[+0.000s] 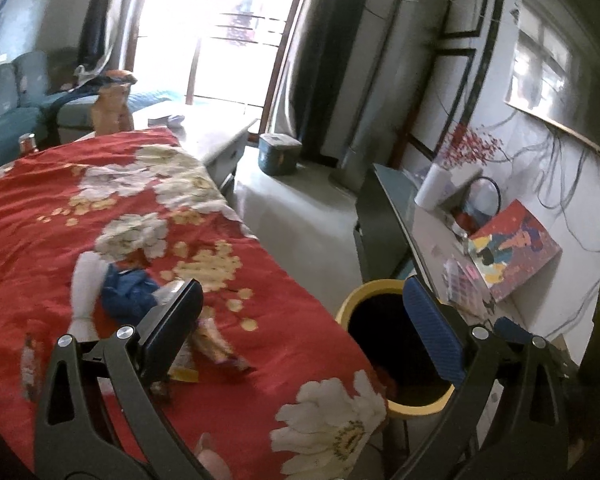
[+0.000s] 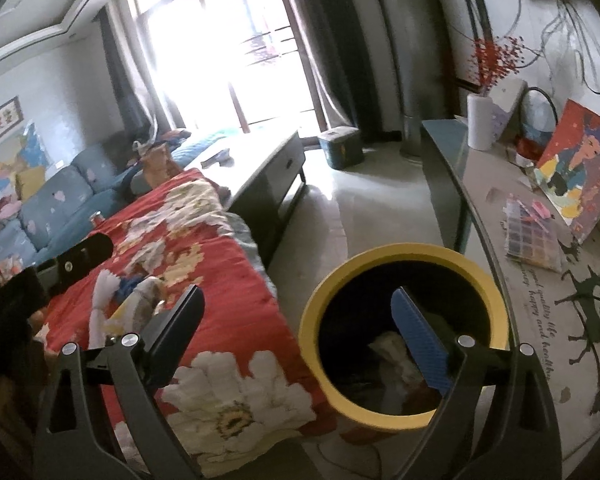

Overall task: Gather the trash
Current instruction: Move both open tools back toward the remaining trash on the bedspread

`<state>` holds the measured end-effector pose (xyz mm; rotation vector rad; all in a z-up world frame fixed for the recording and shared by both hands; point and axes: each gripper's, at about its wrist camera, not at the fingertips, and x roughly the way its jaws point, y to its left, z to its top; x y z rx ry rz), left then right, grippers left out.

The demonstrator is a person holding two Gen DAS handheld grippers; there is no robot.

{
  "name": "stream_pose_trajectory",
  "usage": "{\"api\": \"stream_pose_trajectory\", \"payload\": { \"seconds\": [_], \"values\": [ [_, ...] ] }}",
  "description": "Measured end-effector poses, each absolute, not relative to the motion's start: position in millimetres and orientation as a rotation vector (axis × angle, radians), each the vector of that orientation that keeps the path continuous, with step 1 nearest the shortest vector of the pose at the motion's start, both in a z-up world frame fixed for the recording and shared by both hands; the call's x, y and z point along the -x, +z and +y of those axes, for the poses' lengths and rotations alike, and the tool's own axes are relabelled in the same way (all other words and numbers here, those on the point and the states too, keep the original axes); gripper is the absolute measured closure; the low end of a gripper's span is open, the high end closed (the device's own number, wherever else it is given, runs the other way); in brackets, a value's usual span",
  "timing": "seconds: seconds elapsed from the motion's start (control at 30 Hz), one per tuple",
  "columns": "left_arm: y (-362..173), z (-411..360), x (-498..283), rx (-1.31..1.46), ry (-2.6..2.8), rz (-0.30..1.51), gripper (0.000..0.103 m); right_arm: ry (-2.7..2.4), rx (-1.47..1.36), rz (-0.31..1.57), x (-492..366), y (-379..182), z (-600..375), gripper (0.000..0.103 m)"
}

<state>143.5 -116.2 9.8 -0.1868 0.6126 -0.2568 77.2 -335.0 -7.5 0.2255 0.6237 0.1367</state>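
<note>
While both claws stand wide apart and empty, we note nothing sits between the pads of either: the right gripper [image 2: 298,328] hangs over the yellow-rimmed bin [image 2: 404,412], its blue pad showing against the dark opening, and the left gripper [image 1: 304,320] straddles the gap between the red floral cloth [image 1: 60,208] and that same bin [image 1: 412,406]. We see some crumpled stuff already down in the bin (too dark to name). Remaining trash lies on the cloth near the left claw's dark finger: a crumpled blue wrapper [image 1: 130,292], a white plastic piece [image 1: 85,292] beside it, and a yellowish snack packet [image 1: 216,346] partly behind the finger. We judge all of it light, soft and crinkly, probably slick film, so it would squash rather than break; best pinched across a bunched middle, not a flat edge, keeping clear of the cloth.
</note>
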Motion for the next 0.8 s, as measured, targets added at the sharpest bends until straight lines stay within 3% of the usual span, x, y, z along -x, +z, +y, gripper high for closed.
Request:
{"api": "stream_pose_trajectory", "payload": {
  "seconds": [0.8],
  "values": [
    [13.3, 6.0, -118.5, 0.311, -0.045, 0.576, 0.011, 0.375, -0.059, 0.662, -79.2, -4.4, -219.5, 0.011]
  ]
}}
